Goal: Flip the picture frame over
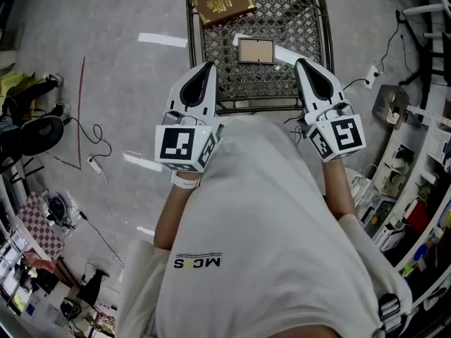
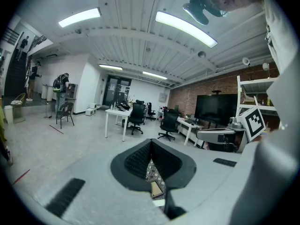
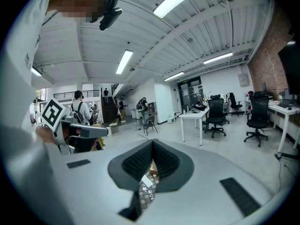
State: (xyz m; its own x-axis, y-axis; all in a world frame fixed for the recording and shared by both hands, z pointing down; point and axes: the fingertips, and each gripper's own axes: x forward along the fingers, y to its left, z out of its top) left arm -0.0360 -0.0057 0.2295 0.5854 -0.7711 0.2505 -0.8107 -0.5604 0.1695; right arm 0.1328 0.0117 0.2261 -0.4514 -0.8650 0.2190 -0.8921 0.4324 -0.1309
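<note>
A small picture frame (image 1: 255, 51) with a pale wooden border lies flat in the middle of a dark metal mesh table (image 1: 310, 20). My left gripper (image 1: 208, 66) is held over the table's near left edge, short of the frame, jaws shut and empty. My right gripper (image 1: 301, 63) hovers at the near right, also shut on nothing. In the left gripper view a sliver of the frame (image 2: 155, 189) shows below the closed left gripper (image 2: 151, 144). The right gripper (image 3: 152, 144) points out into the room, with mesh (image 3: 146, 193) showing beneath it.
A brown book (image 1: 223, 1) lies at the table's far left corner. White paper strips (image 1: 283, 52) lie beside the frame. Cables (image 1: 99, 146) trail over the grey floor at left; cluttered shelves (image 1: 416, 189) stand at right. Desks and office chairs (image 2: 136, 116) fill the room beyond.
</note>
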